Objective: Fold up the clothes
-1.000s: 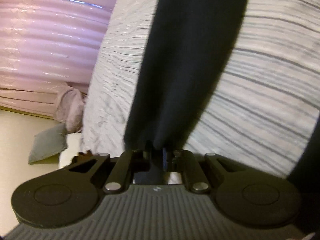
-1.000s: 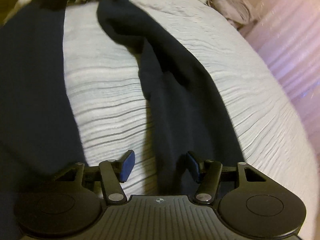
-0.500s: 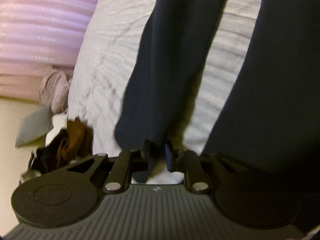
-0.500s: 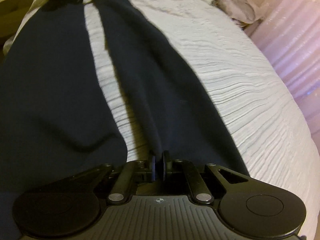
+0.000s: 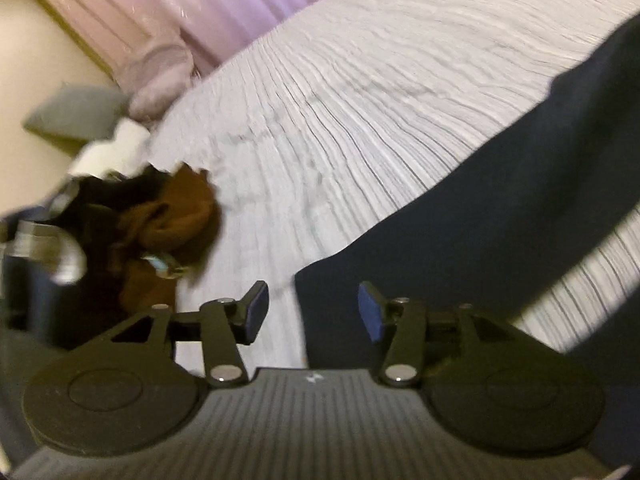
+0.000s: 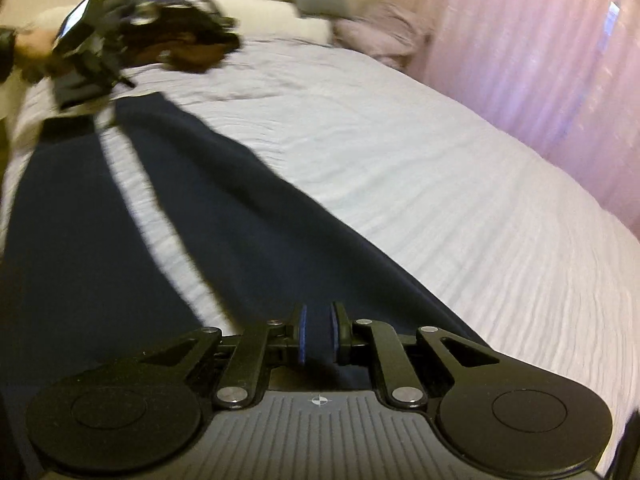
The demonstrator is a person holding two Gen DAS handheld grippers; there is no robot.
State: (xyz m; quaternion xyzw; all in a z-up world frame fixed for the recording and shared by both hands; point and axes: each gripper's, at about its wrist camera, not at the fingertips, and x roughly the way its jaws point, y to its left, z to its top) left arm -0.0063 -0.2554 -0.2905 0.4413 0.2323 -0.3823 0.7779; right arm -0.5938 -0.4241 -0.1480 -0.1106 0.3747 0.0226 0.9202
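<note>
Dark navy trousers [image 6: 248,208] lie stretched along the white ribbed bedspread [image 6: 440,200], two legs side by side with a strip of bedding between them. My right gripper [image 6: 318,332] is shut on the near end of the right-hand leg. In the left wrist view my left gripper [image 5: 313,310] is open, its blue pads wide apart. It hovers over the far end of that navy leg [image 5: 460,240], whose edge lies between the fingers, ungripped. A hand [image 6: 32,46] holds the left tool at the bed's far left, blurred.
A heap of brown and black clothes [image 5: 172,216] sits on the bed just left of the left gripper. Beyond it are a white pillow [image 6: 272,20], a grey pillow [image 5: 76,112] and a lilac bundle [image 6: 384,28]. A pink curtain [image 6: 540,60] runs along the bed's far side.
My left gripper has opened, let go of the trouser leg end and swung left toward the clothes heap. My right gripper, open a second ago, closed on the near end and stays shut.
</note>
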